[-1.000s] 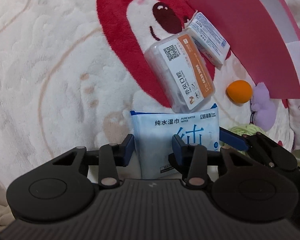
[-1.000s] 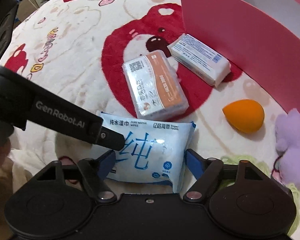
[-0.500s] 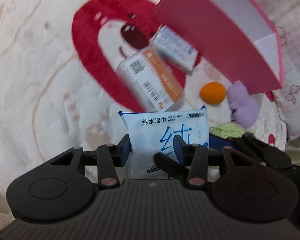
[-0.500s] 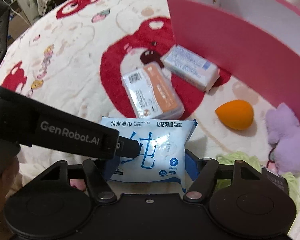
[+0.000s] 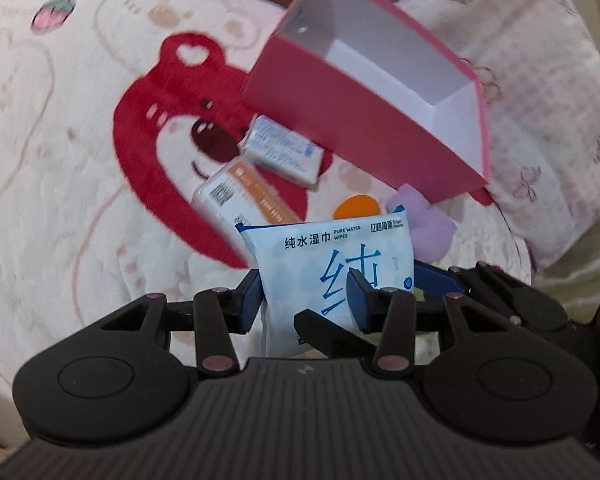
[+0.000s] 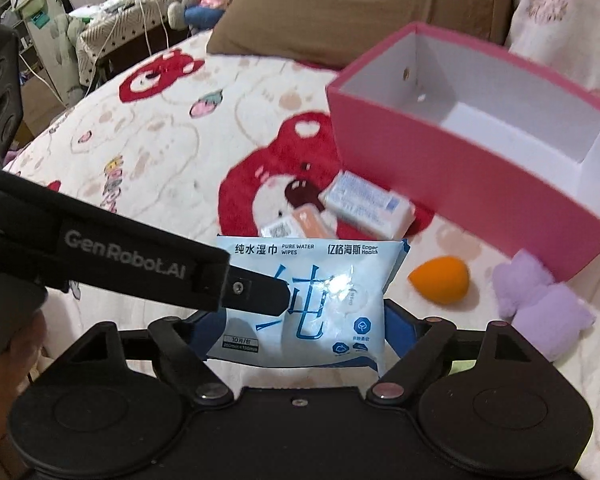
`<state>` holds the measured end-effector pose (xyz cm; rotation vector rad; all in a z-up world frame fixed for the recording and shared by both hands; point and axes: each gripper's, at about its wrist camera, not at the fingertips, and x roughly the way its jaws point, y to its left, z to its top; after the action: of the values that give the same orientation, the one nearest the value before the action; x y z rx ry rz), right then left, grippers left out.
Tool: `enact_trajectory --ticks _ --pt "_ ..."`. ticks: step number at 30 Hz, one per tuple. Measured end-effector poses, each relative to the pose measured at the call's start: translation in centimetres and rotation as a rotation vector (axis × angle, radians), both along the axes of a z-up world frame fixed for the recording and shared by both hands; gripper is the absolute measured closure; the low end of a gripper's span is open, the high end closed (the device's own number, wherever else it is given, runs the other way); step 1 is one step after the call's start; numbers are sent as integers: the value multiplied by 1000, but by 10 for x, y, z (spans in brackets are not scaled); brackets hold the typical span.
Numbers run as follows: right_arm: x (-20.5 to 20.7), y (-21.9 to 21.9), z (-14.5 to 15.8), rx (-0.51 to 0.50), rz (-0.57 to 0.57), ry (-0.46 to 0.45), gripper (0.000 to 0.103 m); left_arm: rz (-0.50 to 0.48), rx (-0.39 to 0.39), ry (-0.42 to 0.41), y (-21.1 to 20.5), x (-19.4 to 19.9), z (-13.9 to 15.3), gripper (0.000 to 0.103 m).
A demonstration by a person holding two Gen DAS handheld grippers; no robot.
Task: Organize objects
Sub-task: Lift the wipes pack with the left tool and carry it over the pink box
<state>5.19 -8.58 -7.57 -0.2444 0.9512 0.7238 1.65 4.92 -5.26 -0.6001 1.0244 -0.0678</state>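
A light-blue pack of wet wipes (image 5: 332,256) (image 6: 316,276) hangs above the bear-print blanket. My left gripper (image 5: 306,296) is shut on it, one pad behind its left edge and one on its front face; in the right wrist view that finger (image 6: 260,296) reaches in from the left across the print. My right gripper (image 6: 304,328) straddles the pack's width, and its jaws are opening, the pads beside the pack's side edges without squeezing it. An open pink box (image 5: 364,128) (image 6: 460,160) with a white, bare inside stands beyond.
On the blanket lie an orange-and-white box (image 5: 240,196) (image 6: 300,224), a white-and-blue packet (image 5: 284,152) (image 6: 368,204), an orange sponge (image 5: 356,208) (image 6: 440,280) and a purple plush (image 5: 428,220) (image 6: 540,308). A brown pillow (image 6: 360,12) sits behind.
Both grippers have risen with the wipes pack, lifting it off the blanket, and the views now take in the box's open top. The right jaws closed a little, then widened.
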Motion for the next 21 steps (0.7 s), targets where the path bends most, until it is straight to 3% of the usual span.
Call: enact_trajectory --ticks 6,10,21 --pt "-4 -16 17 55 -13 -15 15 -57 0 -67 -9 -8 20 60" --pt "-7 -34 29 89 0 -23 17 -80 48 -78 -24 -9 35 61" --pt "-6 -82 67 145 23 -68 55 -94 129 -128 -48 -1 77 61"
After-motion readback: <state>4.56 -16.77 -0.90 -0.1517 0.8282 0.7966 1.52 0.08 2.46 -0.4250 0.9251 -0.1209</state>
